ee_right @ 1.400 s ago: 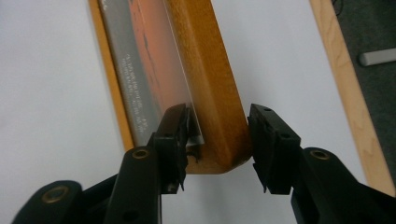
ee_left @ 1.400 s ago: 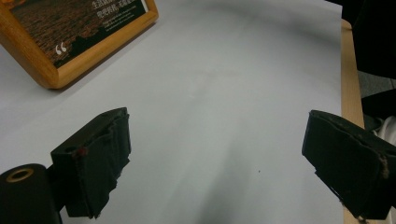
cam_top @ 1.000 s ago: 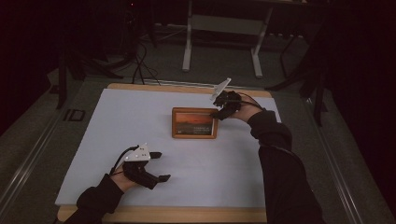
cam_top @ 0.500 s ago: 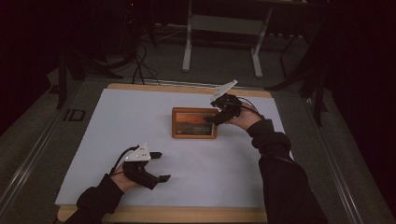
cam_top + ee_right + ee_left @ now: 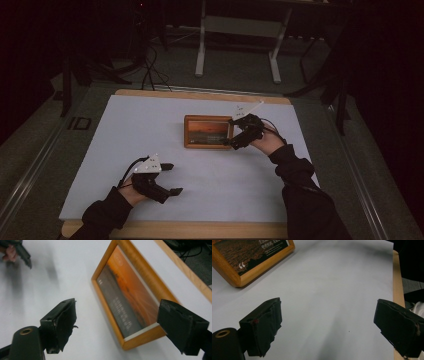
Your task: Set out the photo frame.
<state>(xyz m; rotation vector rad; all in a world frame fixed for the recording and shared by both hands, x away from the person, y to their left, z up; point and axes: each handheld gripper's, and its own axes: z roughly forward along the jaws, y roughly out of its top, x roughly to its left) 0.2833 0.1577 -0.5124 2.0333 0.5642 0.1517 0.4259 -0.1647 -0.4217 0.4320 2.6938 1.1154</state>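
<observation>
A wooden picture frame [image 5: 207, 132] with an orange sunset print lies flat on the white table top [image 5: 150, 130], a little behind its middle. My right gripper [image 5: 231, 143] is at the frame's right end, open. Its jaws have just been opening, and they stand wide apart. In the right gripper view the frame [image 5: 130, 295] lies on the table beyond the right gripper [image 5: 117, 308], and neither pad touches it. My left gripper [image 5: 173, 178] rests open near the front left with nothing in it. In the left gripper view the left gripper [image 5: 327, 315] faces bare table, with the frame's corner [image 5: 249, 262] at the upper left.
The table's wooden rim [image 5: 200, 94] runs along the far side and shows again at the front edge [image 5: 200, 230]. A desk's metal legs [image 5: 201, 45] and cables [image 5: 150, 65] stand on the dark floor beyond. The other hand's gripper [image 5: 22, 252] shows far off in the right gripper view.
My right hand has moved along the frame's right end toward the person, and its jaws now stand wider. The frame and my left hand have kept still.
</observation>
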